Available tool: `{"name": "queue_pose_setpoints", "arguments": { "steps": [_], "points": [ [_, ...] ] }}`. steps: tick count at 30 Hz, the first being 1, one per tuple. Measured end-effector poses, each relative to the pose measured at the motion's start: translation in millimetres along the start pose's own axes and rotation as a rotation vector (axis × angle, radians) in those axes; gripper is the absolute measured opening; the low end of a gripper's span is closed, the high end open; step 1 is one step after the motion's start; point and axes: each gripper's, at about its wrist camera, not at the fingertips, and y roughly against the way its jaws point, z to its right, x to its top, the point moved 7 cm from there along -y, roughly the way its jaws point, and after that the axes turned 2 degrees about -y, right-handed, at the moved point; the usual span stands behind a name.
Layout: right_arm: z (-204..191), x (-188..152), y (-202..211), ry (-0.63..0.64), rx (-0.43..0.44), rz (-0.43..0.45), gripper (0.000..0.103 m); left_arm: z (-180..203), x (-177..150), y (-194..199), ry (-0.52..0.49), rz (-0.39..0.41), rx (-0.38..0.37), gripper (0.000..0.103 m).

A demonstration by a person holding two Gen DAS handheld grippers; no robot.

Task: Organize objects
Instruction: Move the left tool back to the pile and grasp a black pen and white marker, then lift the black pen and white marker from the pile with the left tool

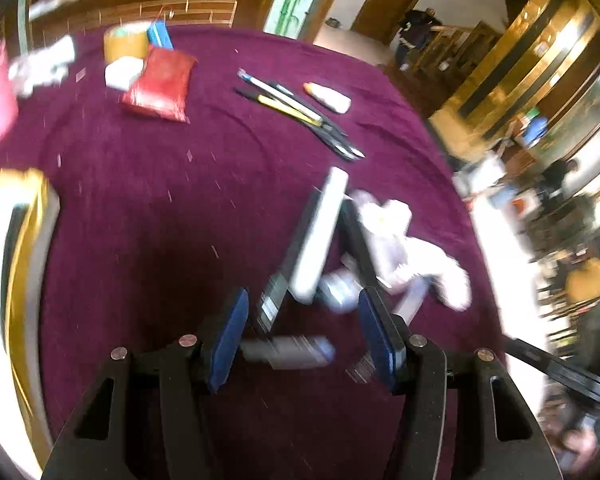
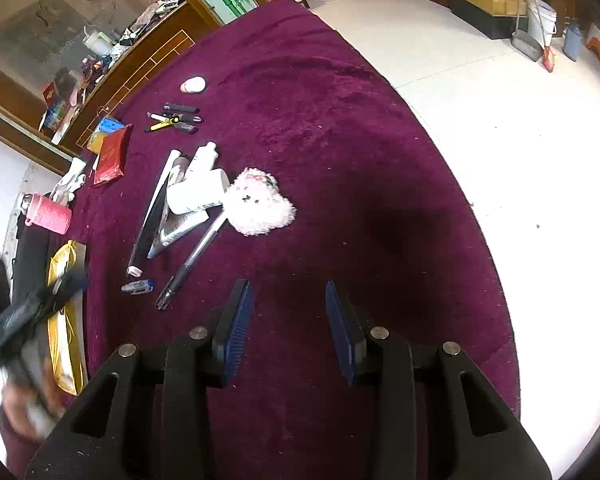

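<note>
— Both tongs are seen spread, with nothing pinched. The left gripper point(image 1: 304, 336) is held over the purple cloth point(image 1: 140, 240), a blurred small tube point(image 1: 288, 350) lying on the cloth in the gap between its blue pads point(image 1: 230, 340); no pad is seen pressing on it.

— And the right one?

— The right gripper point(image 2: 290, 320) is parted over bare cloth point(image 2: 380, 160), nothing between its pads point(image 2: 238, 320).

— Where is the clutter placed?

— Ahead and left of the right gripper a pile is found: a white plush point(image 2: 260, 202), a white bottle point(image 2: 198, 196) touching it, a silver tube point(image 2: 176, 232) under the bottle, a long dark stick point(image 2: 150, 220) beside that. A pen point(image 2: 192, 258) is laid from the plush toward the left pad, with a blue-capped item point(image 2: 138, 287) just left of its tip.

— Further out?

— Beyond the pile a cluster of pens and markers point(image 2: 176, 118) is seen, then a small white bottle point(image 2: 193, 85). Well to the left a red pouch point(image 2: 110, 154), a blue and yellow pack point(image 2: 104, 132) and a pink roll point(image 2: 50, 214) are set near the cloth's edge. A yellow bag point(image 2: 64, 320) is seen at the left rim, partly covered by a blurred dark shape.

— From the left view?

— Just ahead of its pads a white bar point(image 1: 320, 236) and the plush point(image 1: 404, 248) are shown, badly smeared; pens point(image 1: 296, 114) and the pouch point(image 1: 160, 82) lie farther ahead.
</note>
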Motion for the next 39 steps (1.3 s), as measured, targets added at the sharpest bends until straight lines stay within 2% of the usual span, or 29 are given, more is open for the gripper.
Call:
{"name": "queue_pose_setpoints", "arguments": {
  "steps": [3, 6, 8, 9, 14, 17, 19, 21, 22, 23, 26, 35, 39],
  "points": [
    [8.1, -1.7, 4.5, 0.006, -0.003, 0.002, 0.036, -4.1, 13.3, -27.9, -0.034, -0.019, 0.021, 0.051],
    [16.6, -4.1, 5.9, 0.003, -0.004, -0.007, 0.036, 0.0, 14.3, -52.7, -0.031, -0.079, -0.024, 0.049],
    [22.3, -5.4, 5.3, 0.000, -0.008, -0.014, 0.036, 3.4, 14.7, -64.1, -0.055, -0.098, -0.017, 0.039],
    [25.1, -5.8, 4.5, -0.001, -0.012, -0.019, 0.036, 5.0, 16.0, -65.9, -0.083, -0.086, 0.004, 0.036],
    [30.1, -2.9, 2.3, -0.004, -0.011, -0.025, 0.036, 10.0, 11.2, -64.3, -0.142, -0.085, 0.024, 0.036],
    [28.5, -0.5, 1.1, 0.003, -0.001, -0.027, 0.036, 7.5, 8.9, -60.9, -0.141, -0.090, 0.025, 0.034],
    [25.9, 0.8, 1.3, 0.019, -0.005, -0.024, 0.036, 11.5, 6.5, -60.4, -0.191, -0.092, 0.062, 0.034],
    [23.4, 1.2, 0.0, 0.033, -0.008, -0.024, 0.036, 24.0, 2.4, -65.6, -0.299, -0.100, 0.152, 0.033],
    [22.5, 1.4, -1.0, 0.036, -0.007, -0.026, 0.036, 28.9, 0.5, -65.7, -0.334, -0.098, 0.179, 0.027],
    [21.0, 1.2, -3.0, 0.040, -0.005, -0.032, 0.036, 33.8, -4.2, -63.0, -0.333, -0.103, 0.171, 0.021],
    [17.5, 1.5, -4.7, 0.050, 0.000, -0.036, 0.036, 31.9, -17.3, -53.9, -0.304, -0.101, 0.158, 0.017],
    [0.0, 4.0, -8.3, 0.102, 0.020, -0.039, 0.036, -10.0, -78.2, -6.9, -0.125, -0.113, 0.095, 0.017],
    [-13.8, 2.7, -15.0, 0.126, 0.036, -0.054, 0.036, -19.6, -91.7, 4.0, -0.050, -0.097, 0.060, 0.017]
  ]
}}
